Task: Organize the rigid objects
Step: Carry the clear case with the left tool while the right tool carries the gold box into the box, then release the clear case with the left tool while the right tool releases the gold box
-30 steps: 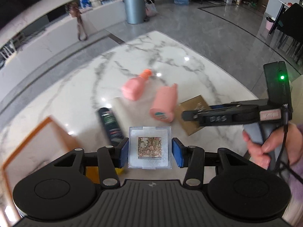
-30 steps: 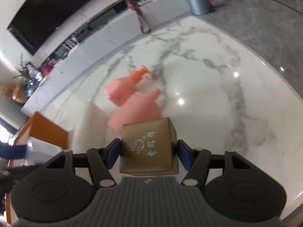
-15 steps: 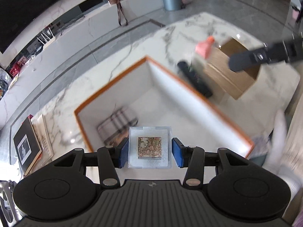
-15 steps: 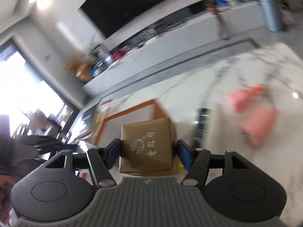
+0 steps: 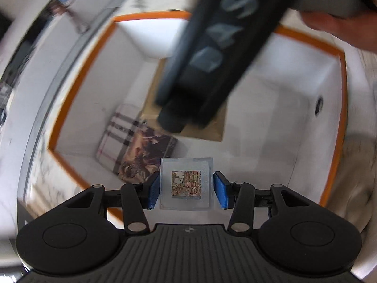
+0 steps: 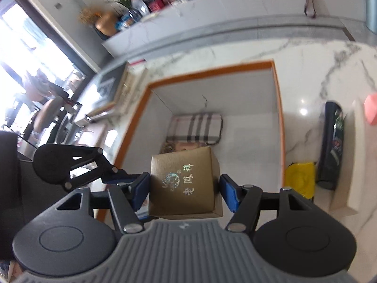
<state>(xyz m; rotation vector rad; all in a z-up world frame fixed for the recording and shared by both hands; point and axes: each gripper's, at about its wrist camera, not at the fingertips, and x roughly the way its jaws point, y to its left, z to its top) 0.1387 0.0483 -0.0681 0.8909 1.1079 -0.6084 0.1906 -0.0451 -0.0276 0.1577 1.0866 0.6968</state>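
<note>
My left gripper [image 5: 187, 188] is shut on a clear square case [image 5: 187, 181] with a patterned insert. It hangs over the near part of a white box with an orange rim [image 5: 70, 99]. My right gripper [image 6: 185, 188] is shut on a gold cardboard box [image 6: 183, 179] with printed characters, above the same orange-rimmed box [image 6: 212, 70]. In the left wrist view the right gripper's blurred dark body [image 5: 212, 54] crosses the top, and the gold box [image 5: 212, 129] shows under it. A plaid item [image 6: 195, 127] and a dark patterned one [image 5: 148, 155] lie on the box floor.
To the right of the box on the marble table [image 6: 306, 75] lie a dark tube [image 6: 329, 146], a yellow item [image 6: 299, 179], a beige board [image 6: 353, 165] and a pink bottle [image 6: 371, 108]. A framed picture [image 6: 110, 87] lies at the left. A person's finger [image 5: 341, 30] shows top right.
Both grippers have swung left, away from the pink bottles, and now hang over the orange-rimmed box. Each keeps its object. The right gripper now fills the top of the left wrist view.
</note>
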